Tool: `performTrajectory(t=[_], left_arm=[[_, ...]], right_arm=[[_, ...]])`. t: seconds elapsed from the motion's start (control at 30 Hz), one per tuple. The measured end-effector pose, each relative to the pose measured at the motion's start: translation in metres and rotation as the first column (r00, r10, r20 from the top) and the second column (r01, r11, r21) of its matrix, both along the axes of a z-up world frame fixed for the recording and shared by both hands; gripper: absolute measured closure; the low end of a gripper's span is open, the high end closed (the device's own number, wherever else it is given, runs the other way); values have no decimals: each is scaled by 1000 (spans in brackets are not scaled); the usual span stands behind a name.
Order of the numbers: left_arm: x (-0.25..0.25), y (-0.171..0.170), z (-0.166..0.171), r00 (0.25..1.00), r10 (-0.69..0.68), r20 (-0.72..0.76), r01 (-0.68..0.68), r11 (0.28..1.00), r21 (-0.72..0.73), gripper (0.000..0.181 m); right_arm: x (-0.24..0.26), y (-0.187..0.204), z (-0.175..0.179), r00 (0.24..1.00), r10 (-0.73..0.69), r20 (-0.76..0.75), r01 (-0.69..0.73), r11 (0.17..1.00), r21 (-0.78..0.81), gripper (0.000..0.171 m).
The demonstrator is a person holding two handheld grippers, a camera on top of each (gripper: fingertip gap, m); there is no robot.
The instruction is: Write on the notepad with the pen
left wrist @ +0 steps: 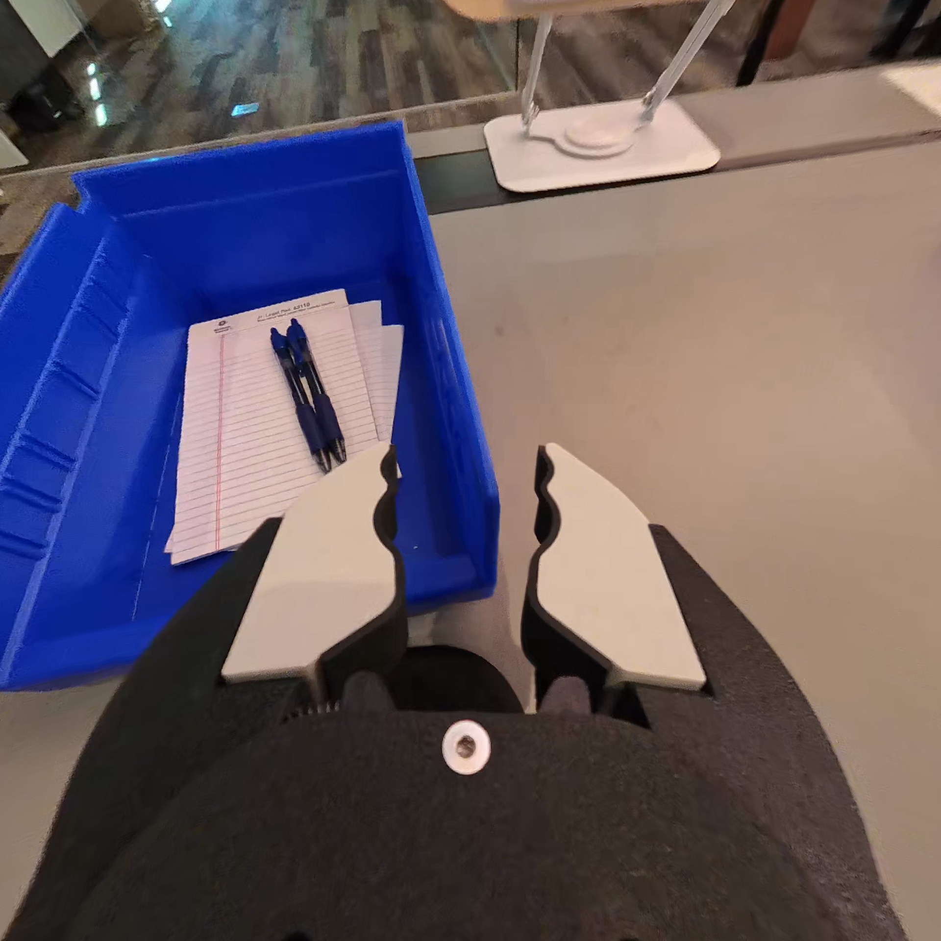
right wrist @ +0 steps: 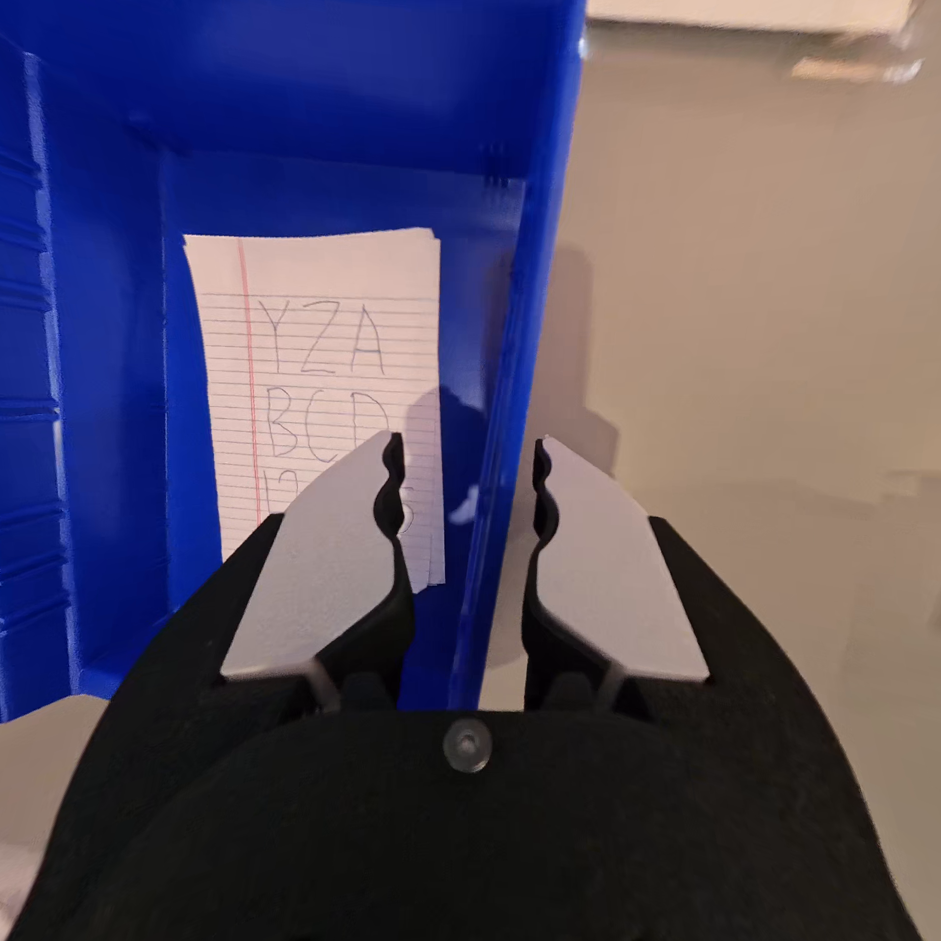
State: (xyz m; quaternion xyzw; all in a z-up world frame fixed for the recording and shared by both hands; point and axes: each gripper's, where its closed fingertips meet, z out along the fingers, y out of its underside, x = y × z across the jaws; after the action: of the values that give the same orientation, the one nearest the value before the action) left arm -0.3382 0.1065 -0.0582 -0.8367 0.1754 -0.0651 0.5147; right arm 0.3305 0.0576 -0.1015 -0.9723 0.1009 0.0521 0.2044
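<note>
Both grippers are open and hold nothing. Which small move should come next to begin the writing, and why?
Probably the left gripper should move forward and left into the blue bin, toward the two pens lying side by side on the blank notepad. Its fingers are open and empty above the bin's near corner, so a pen seems to be within close reach.

Pens: two blue pens [left wrist: 307, 394], side by side on the top notepad.
Notepads: at least three lined pads [left wrist: 265, 422] fanned in one stack, left wrist view.
Written sheets: a small stack of loose lined sheets [right wrist: 326, 326], exact number unclear, right wrist view.
Bins: one blue bin [left wrist: 254, 203] in each view; whether the same bin cannot be told.
Lamp bases: one white base [left wrist: 601, 147] on the bench [left wrist: 713, 356].
Hand-held grippers: two, left [left wrist: 466, 450] and right [right wrist: 467, 443], each with two fingers apart.
</note>
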Motion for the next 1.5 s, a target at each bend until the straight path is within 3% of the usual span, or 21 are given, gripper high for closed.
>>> performTrajectory(t=[0.13, 0.4, 0.6, 0.9, 0.97, 1.07, 1.17, 1.23, 1.3, 1.37, 1.5], left_arm=[[-3, 15, -19, 999, 22, -47, -25, 999, -45, 137], [-3, 15, -24, 999, -18, 39, 21, 998, -64, 136], [-30, -22, 13, 989, -48, 139, 42, 998, 49, 133], [-98, -66, 60, 967, 3, 255, -30, 994, 100, 126], [-83, -68, 84, 956, -43, 290, 6, 992, 129, 127], [-29, -51, 138, 948, -157, 278, 97, 971, 217, 126], [45, -10, 162, 959, -199, 200, 158, 967, 201, 99], [89, 20, 149, 979, -164, 124, 148, 981, 129, 73], [119, 43, 119, 993, -106, 58, 103, 993, 65, 61], [137, 55, 83, 997, -64, 33, 63, 998, 6, 56], [157, 57, 22, 997, -28, 75, 33, 997, -68, 53]], right_arm=[[-5, -3, 18, 996, 41, 84, -45, 998, 46, 120], [-5, -17, 42, 963, 58, 263, -98, 985, 142, 118], [-14, -46, 77, 917, 28, 399, -154, 946, 286, 115], [-93, -97, 67, 950, 109, 294, -212, 914, 346, 114], [-122, -96, 81, 953, 140, 269, -239, 894, 379, 113], [-180, -67, 137, 945, 200, 260, -309, 807, 504, 113], [-249, -18, 193, 914, 283, 290, -405, 685, 606, 108], [-289, 15, 200, 897, 319, 307, -443, 656, 611, 79], [-314, 41, 178, 902, 326, 281, -430, 712, 555, 68], [-328, 59, 143, 929, 296, 222, -370, 777, 509, 48], [-322, 72, 80, 952, 145, 270, -259, 851, 457, 37]])
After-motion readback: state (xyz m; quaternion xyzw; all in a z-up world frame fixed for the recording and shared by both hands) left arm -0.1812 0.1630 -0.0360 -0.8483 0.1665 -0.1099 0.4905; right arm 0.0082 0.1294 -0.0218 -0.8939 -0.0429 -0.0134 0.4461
